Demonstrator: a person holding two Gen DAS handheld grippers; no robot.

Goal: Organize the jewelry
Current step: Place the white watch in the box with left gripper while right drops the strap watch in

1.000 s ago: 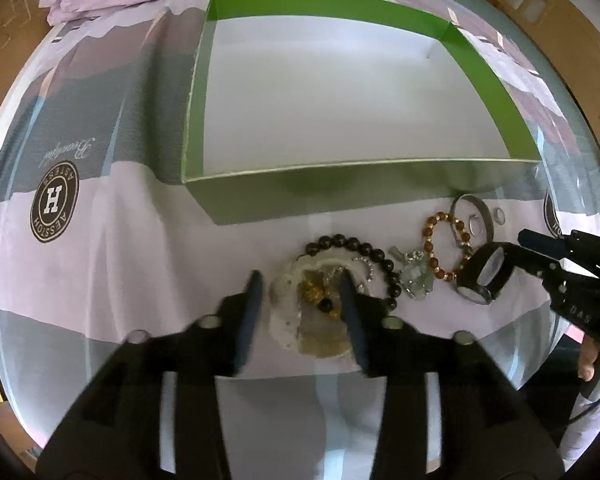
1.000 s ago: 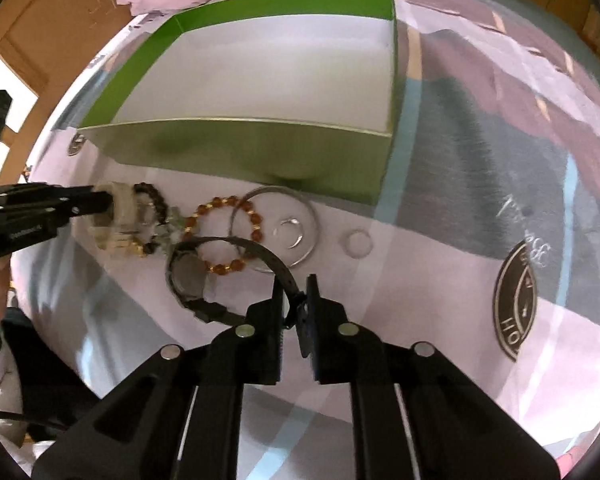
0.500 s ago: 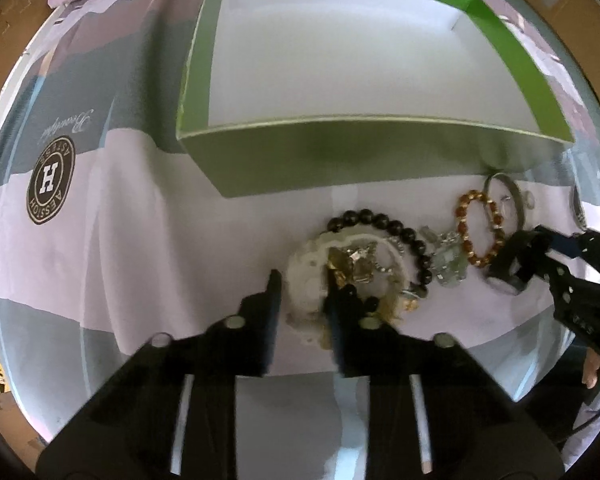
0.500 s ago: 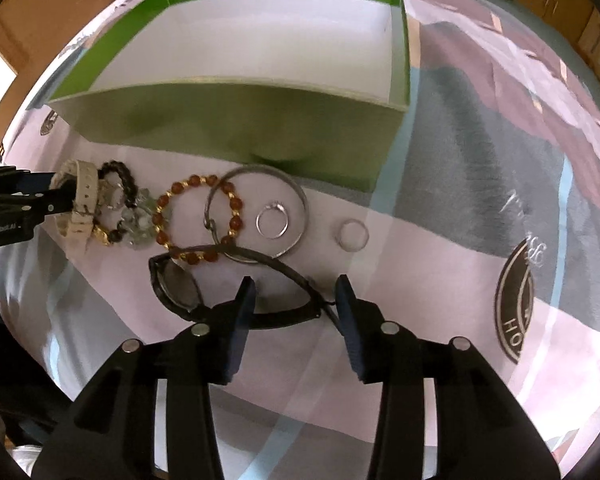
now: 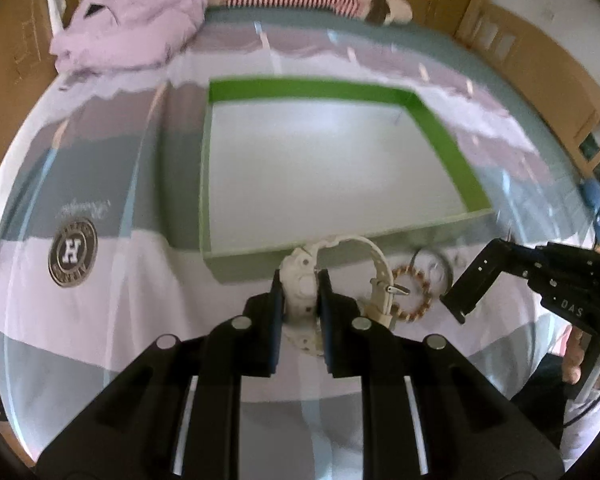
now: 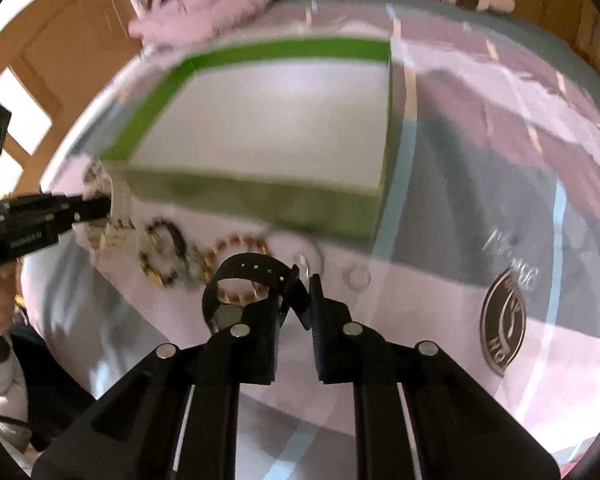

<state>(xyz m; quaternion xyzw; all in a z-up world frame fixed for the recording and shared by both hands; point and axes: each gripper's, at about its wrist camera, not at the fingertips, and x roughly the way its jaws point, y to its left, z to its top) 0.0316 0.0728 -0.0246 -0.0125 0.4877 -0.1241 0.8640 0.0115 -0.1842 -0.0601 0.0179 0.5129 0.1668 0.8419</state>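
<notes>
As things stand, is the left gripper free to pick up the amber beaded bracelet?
Probably not: the left gripper is shut on the white watch, so the amber beaded bracelet on the bedspread stays out of its grasp.

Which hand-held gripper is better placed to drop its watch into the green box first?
Left. The left hand-held gripper holds the white watch right at the green box near wall; the right hand-held gripper grips the black watch farther back.

Cream, black and green over pastel stripes

Between our left fingers we see a cream-white watch; between our right fingers, a black watch. Ahead of both sits a box with bright green walls and a white floor. The bedsheet shows pink, grey and teal bands. Right of the left fingers lies an amber bead bracelet.
</notes>
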